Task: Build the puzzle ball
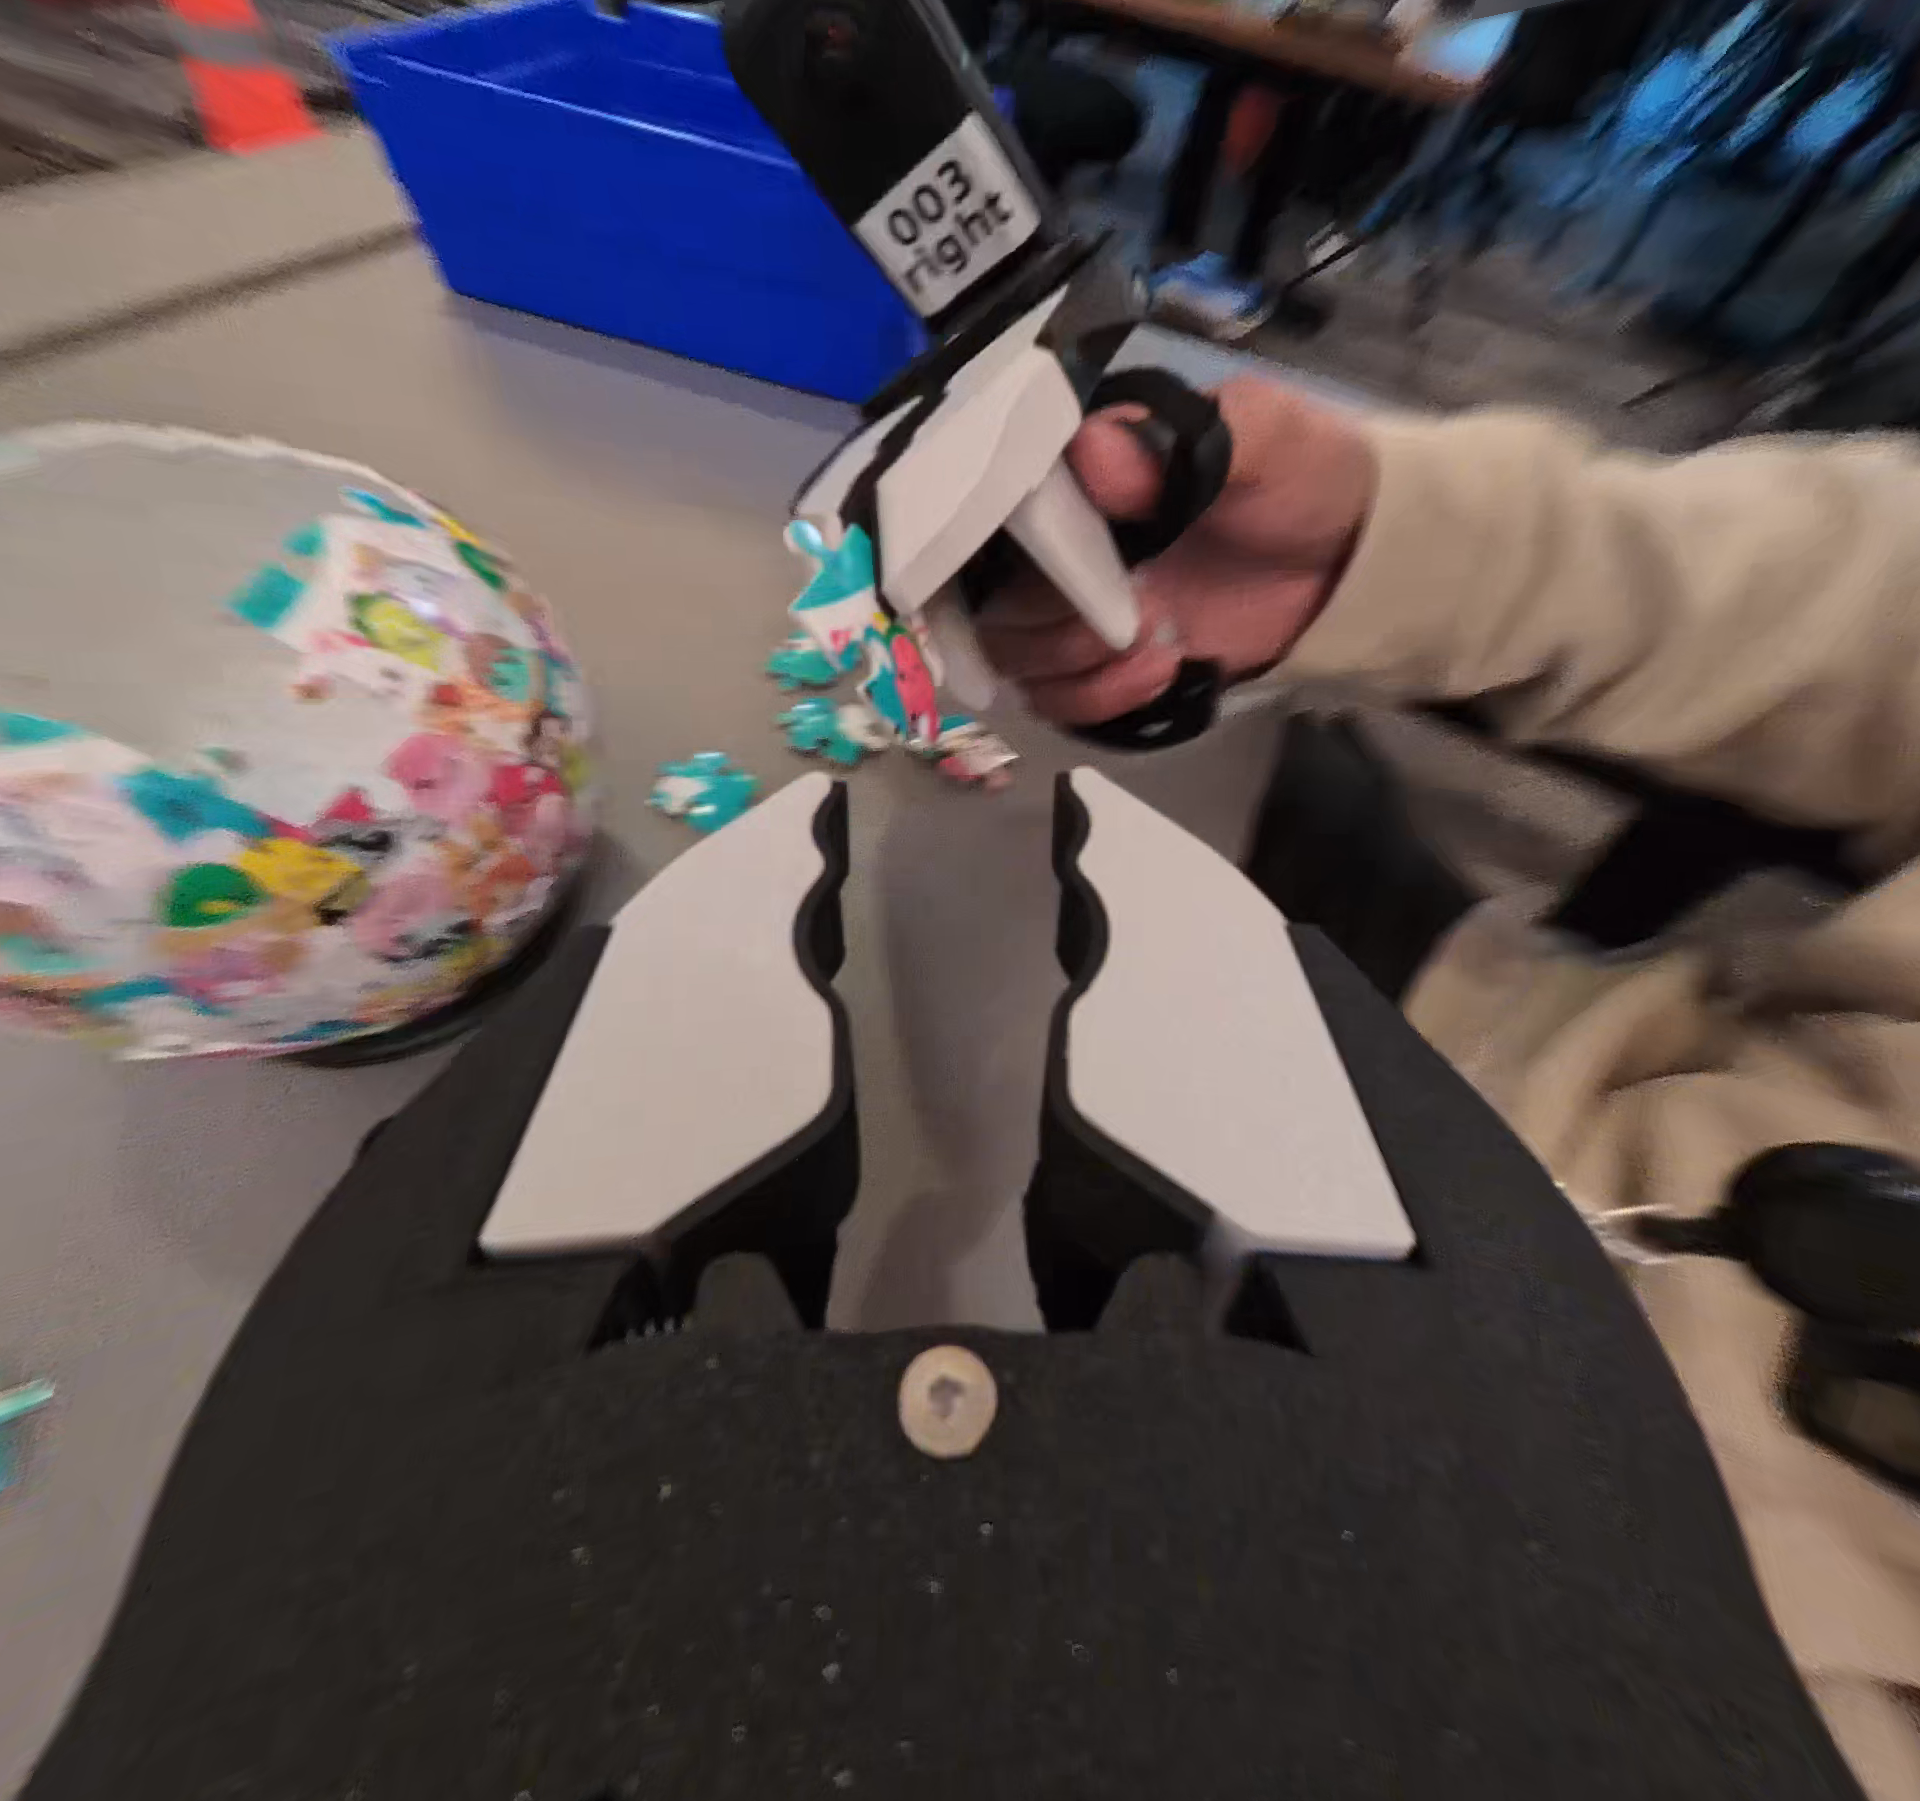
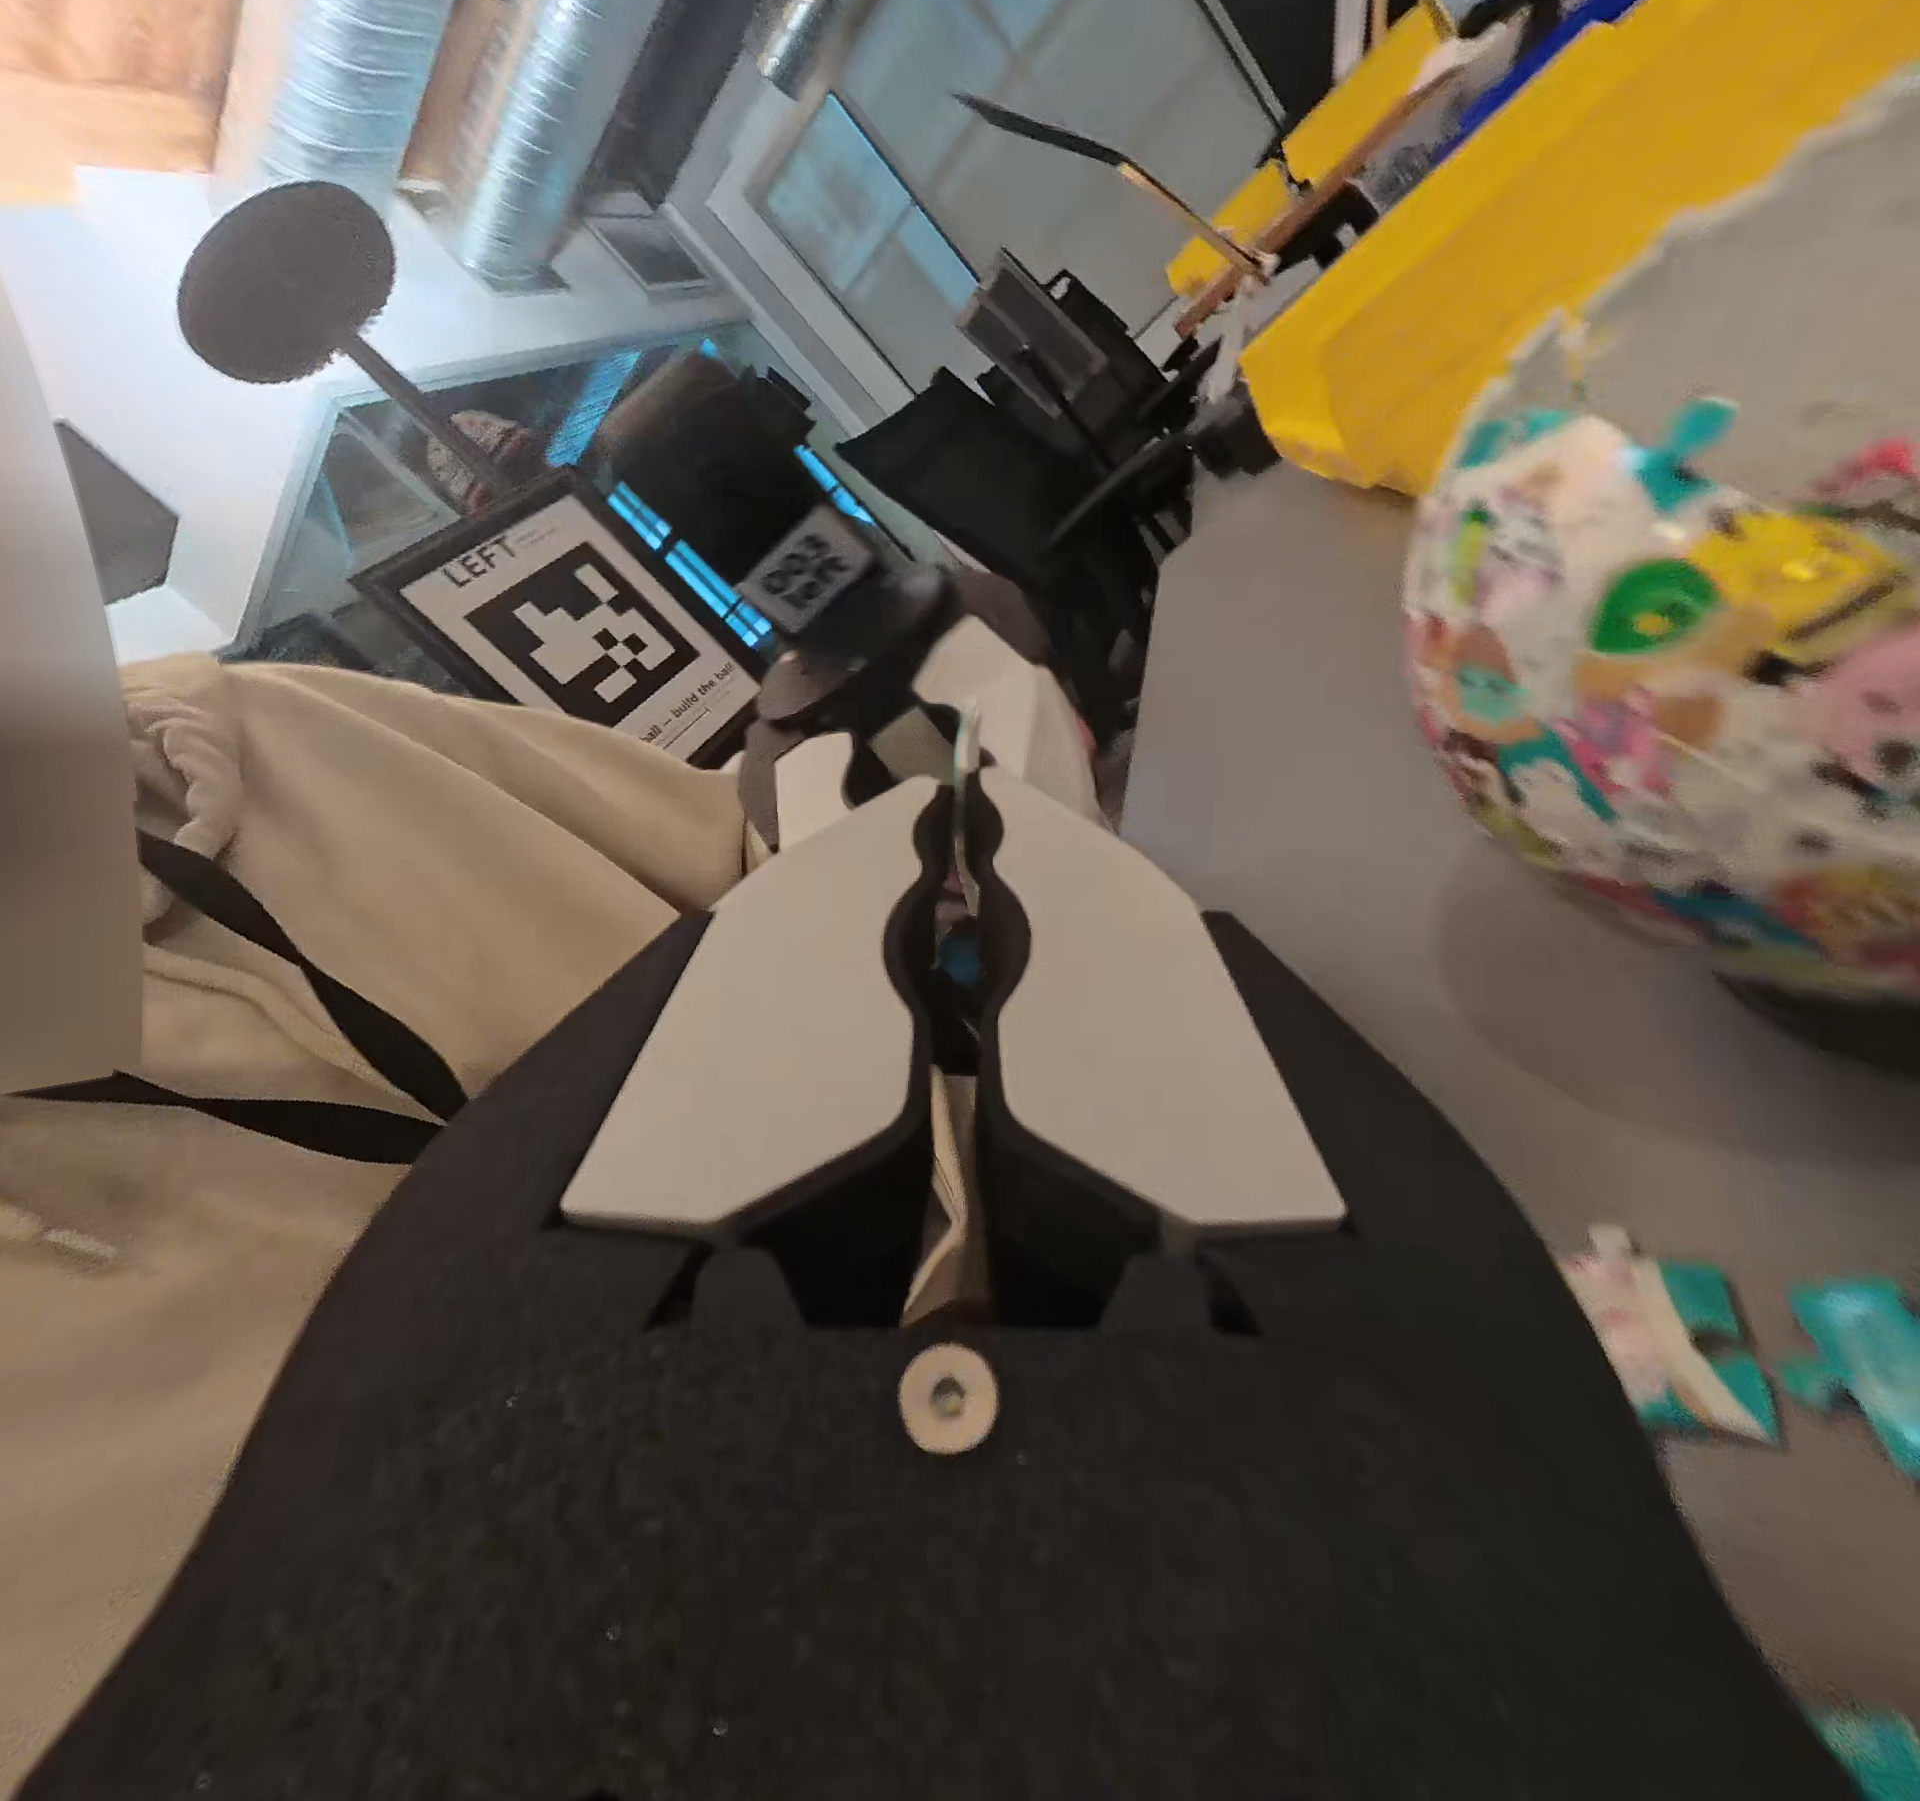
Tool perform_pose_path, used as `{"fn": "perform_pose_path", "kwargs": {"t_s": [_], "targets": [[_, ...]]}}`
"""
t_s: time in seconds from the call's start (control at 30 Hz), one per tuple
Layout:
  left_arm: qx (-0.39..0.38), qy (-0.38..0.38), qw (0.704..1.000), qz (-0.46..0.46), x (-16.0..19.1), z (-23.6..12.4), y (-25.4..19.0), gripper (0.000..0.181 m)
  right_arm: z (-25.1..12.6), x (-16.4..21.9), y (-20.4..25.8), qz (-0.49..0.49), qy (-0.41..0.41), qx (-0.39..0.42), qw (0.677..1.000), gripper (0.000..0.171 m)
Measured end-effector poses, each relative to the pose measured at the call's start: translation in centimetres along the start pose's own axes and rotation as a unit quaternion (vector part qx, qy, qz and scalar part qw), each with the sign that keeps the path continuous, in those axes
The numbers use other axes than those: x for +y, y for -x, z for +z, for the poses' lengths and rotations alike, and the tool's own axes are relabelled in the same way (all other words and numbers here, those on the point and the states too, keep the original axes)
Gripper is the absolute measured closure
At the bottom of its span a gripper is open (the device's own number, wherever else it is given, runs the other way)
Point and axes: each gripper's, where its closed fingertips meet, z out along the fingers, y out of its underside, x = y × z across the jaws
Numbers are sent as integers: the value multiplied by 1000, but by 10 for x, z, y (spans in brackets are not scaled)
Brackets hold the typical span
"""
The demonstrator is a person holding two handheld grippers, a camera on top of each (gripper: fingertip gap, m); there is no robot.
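Already the puzzle ball [image 1: 281,795] stands mostly built left of the empty, open left tool [image 1: 945,806]. Ahead, the right tool [image 1: 878,608] grips one piece [image 1: 831,598], with loose pieces [image 1: 821,728] below it on the table [image 1: 623,463].

A shared lab or workshop floor is suggested. In the right wrist view, exposed silver ribbed ventilation ducts [image 2: 540,78] are seen at 11 o'clock, glazed partition panels [image 2: 997,89] at 12 o'clock, and a framed black-and-white marker card [image 2: 566,624] near centre-left. In the left wrist view, a grey flat surface [image 1: 644,463] is shown carrying a blue plastic storage bin [image 1: 623,182] at 11 o'clock, with an orange striped traffic cone [image 1: 223,37] beyond.
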Motion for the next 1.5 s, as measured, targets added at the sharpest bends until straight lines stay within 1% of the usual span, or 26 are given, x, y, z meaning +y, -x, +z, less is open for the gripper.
{"fn": "perform_pose_path", "kwargs": {"t_s": [0.07, 0.1, 0.17, 0.2, 0.27, 0.3, 0.33, 0.37, 0.47, 0.53, 0.67, 0.7, 0.73, 0.77, 0.8, 0.87, 0.97, 1.0, 1.03, 1.17, 1.33, 1.5], "targets": [[58, -27, 996, -65, -5, 0, -9, 146, 13, 2, 10, -25, 2, -17, 1000, 170], [73, -37, 993, -82, -6, -1, -9, 154, 18, 6, 11, -34, 10, -12, 999, 170], [92, -61, 988, -106, -11, -7, -9, 179, 26, 14, 13, -52, 32, -9, 998, 169], [104, -59, 986, -115, -9, -9, -9, 179, 27, 15, 12, -58, 39, -1, 998, 170], [115, -43, 984, -127, -3, -10, -9, 179, 28, 20, 7, -85, 90, 25, 992, 168], [115, -32, 985, -124, 1, -10, -9, 179, 28, 21, 5, -101, 123, 39, 986, 166], [110, -18, 987, -116, 5, -10, -7, 179, 28, 20, 4, -110, 158, 52, 980, 158], [108, -8, 988, -106, 9, -10, -6, 179, 28, 18, 7, -114, 195, 54, 973, 154], [96, 5, 993, -73, 11, -12, -6, 179, 30, 20, 13, -112, 315, 57, 941, 144], [91, 12, 995, -48, 12, -13, -8, 179, 32, 18, 15, -123, 363, 58, 922, 150], [79, 17, 996, -23, 12, -14, -9, 180, 34, 22, 20, -115, 437, 46, 891, 163], [80, 18, 996, -23, 12, -15, -9, 180, 35, 23, 19, -118, 449, 46, 884, 165], [80, 18, 996, -23, 13, -15, -9, 179, 36, 23, 18, -121, 453, 46, 882, 164], [81, 17, 996, -22, 12, -16, -9, 179, 37, 20, 15, -128, 455, 59, 880, 159], [81, 17, 996, -21, 12, -16, -9, 179, 37, 18, 11, -134, 459, 69, 876, 157], [79, 17, 997, -20, 13, -17, -9, 179, 37, 18, 12, -131, 466, 63, 873, 158], [83, 14, 996, -24, 11, -18, -10, 179, 32, 24, 4, -140, 501, 84, 850, 157], [83, 16, 996, -22, 12, -18, -10, 179, 33, 26, 6, -142, 507, 76, 847, 160], [82, 18, 996, -21, 13, -18, -9, 179, 35, 27, 9, -142, 511, 65, 845, 168], [79, 12, 997, -24, 10, -20, -5, 179, 38, 23, 9, -152, 523, 67, 836, 168], [80, 16, 996, -22, 11, -22, -5, 179, 40, 22, 8, -122, 540, 54, 831, 168], [77, 19, 997, -25, 14, -20, -3, 179, 38, 23, 5, -115, 562, 57, 817, 169]]}}
